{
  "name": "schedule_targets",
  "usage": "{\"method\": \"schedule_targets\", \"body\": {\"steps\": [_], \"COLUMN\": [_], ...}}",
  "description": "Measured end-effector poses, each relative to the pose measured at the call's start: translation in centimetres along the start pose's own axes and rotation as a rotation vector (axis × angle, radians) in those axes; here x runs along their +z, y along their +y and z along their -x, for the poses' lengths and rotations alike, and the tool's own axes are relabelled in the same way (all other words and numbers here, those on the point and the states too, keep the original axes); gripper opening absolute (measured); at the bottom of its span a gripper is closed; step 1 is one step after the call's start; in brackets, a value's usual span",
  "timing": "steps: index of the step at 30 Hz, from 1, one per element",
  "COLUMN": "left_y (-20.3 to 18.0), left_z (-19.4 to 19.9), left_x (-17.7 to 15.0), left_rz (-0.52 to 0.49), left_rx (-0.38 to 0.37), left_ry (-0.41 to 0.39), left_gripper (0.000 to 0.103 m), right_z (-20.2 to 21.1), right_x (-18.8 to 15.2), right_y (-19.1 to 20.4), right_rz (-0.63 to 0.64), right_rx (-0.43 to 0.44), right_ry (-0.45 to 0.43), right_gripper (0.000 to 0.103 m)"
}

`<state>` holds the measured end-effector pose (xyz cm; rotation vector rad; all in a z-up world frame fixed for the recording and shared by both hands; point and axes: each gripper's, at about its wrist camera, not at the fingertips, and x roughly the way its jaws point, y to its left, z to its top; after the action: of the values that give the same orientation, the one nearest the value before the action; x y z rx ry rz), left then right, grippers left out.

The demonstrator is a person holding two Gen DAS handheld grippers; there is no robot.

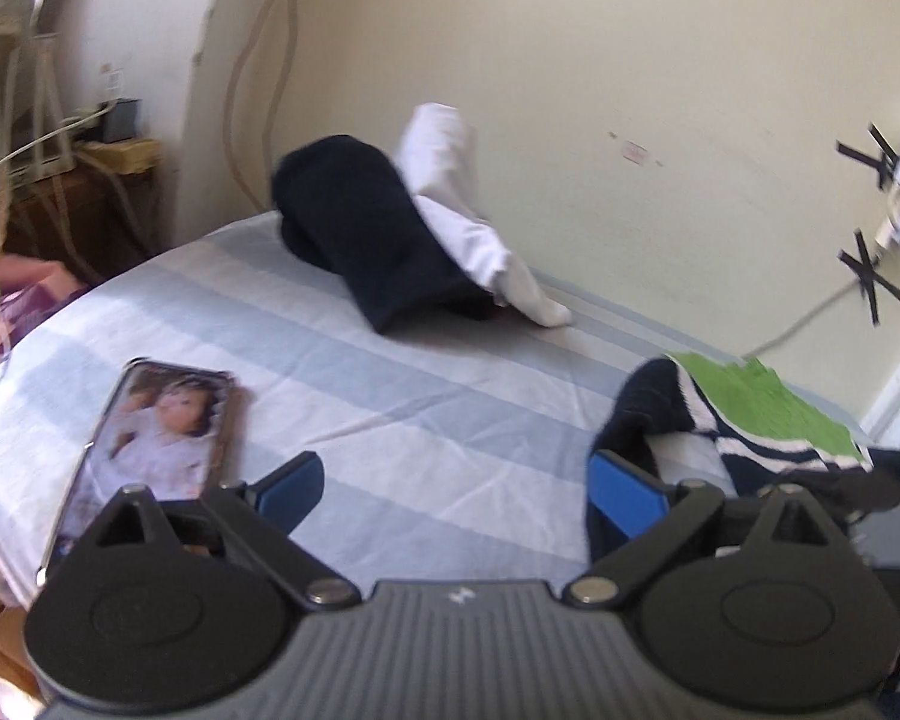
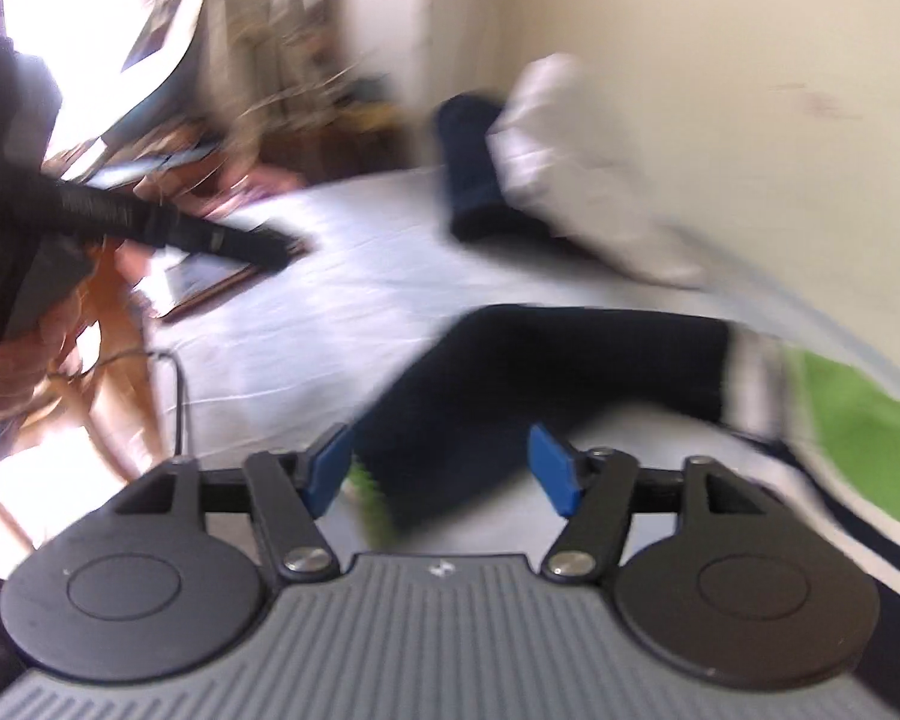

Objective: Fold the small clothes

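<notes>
Cream walls meet at a corner behind a bed [image 1: 342, 360] covered in a pale blue and white striped sheet. Two heaps of small clothes lie on it. One, in the upper middle of the left wrist view, is a dark navy garment [image 1: 366, 234] with a white garment [image 1: 468, 222] leaning on it against the wall. The other, at the lower right of that view, is one navy, white and green striped garment [image 1: 750, 420], its dark sleeve bunched up just beside the blue pad of the left gripper [image 1: 456, 492]. That gripper stands wide open with nothing between its fingers but bare sheet. One phone [image 1: 162, 438] with a photo on its screen lies face up at the lower left. In the blurred right wrist view the right gripper [image 2: 441, 474] is also open, gripping nothing; the striped garment's dark sleeve lies beyond the gap. Two crosses of black tape [image 1: 870, 282] hold a cable to the wall at the right edge.
</notes>
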<state>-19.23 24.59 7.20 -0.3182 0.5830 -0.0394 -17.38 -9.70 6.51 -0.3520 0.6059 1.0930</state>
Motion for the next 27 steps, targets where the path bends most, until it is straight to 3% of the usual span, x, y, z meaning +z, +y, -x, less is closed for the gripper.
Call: {"method": "schedule_targets", "body": {"steps": [1, 2, 3, 4, 6, 9, 12, 14, 18, 19, 20, 22, 23, 25, 27], "left_y": [0.5, 1.1, 1.5, 1.9, 2.1, 1.8, 0.3, -1.2, -5.3, -6.6, -8.1, -11.1, -12.9, -15.9, -18.3], "left_z": [0.2, 0.4, 0.5, 0.5, 0.3, -0.2, -1.1, -2.1, -5.8, -7.1, -8.8, -12.3, -14.3, -18.1, -22.0], "left_x": [0.0, 0.1, 0.1, 0.2, 0.5, 0.9, 1.2, 1.3, 2.5, 3.0, 3.4, 4.1, 4.2, 4.3, 4.3], "left_rz": [0.019, 0.038, 0.055, 0.069, 0.089, 0.113, 0.091, 0.058, 0.002, -0.015, -0.031, -0.061, -0.086, -0.135, -0.168], "left_rx": [0.005, 0.010, 0.014, 0.021, 0.047, 0.034, -0.016, -0.042, -0.126, -0.149, -0.171, -0.217, -0.237, -0.241, -0.224], "left_ry": [-0.004, -0.010, -0.019, -0.026, -0.031, -0.023, -0.007, 0.002, 0.038, 0.046, 0.059, 0.096, 0.120, 0.164, 0.221], "left_gripper": [0.098, 0.098, 0.098, 0.098, 0.098, 0.098, 0.098, 0.098, 0.098, 0.098, 0.098, 0.098, 0.097, 0.095, 0.082], "right_z": [-1.5, -3.0, -4.4, -5.0, -5.2, -2.1, 4.1, 8.5, 14.9, 15.9, 16.7, 17.6, 18.1, 19.0, 19.6], "right_x": [0.2, 0.5, 0.9, 1.7, 4.0, 8.4, 11.2, 10.2, 2.2, -0.3, -3.4, -9.0, -11.8, -16.6, -19.3], "right_y": [0.5, 1.1, 1.3, 1.4, 1.2, -2.1, -9.2, -14.6, -23.3, -24.9, -26.3, -28.7, -29.5, -30.0, -29.6], "right_rz": [0.018, 0.031, 0.028, 0.013, 0.002, -0.134, -0.345, -0.493, -0.758, -0.813, -0.861, -0.954, -1.026, -1.168, -1.217], "right_rx": [0.006, 0.008, 0.022, 0.038, 0.008, 0.063, 0.069, 0.021, -0.193, -0.255, -0.351, -0.564, -0.640, -0.615, -0.569], "right_ry": [0.029, 0.075, 0.102, 0.081, 0.031, -0.170, -0.447, -0.575, -0.640, -0.643, -0.639, -0.550, -0.510, -0.517, -0.550], "right_gripper": [0.071, 0.047, 0.035, 0.008, 0.008, 0.008, 0.008, 0.008, 0.011, 0.017, 0.030, 0.054, 0.054, 0.054, 0.054]}}
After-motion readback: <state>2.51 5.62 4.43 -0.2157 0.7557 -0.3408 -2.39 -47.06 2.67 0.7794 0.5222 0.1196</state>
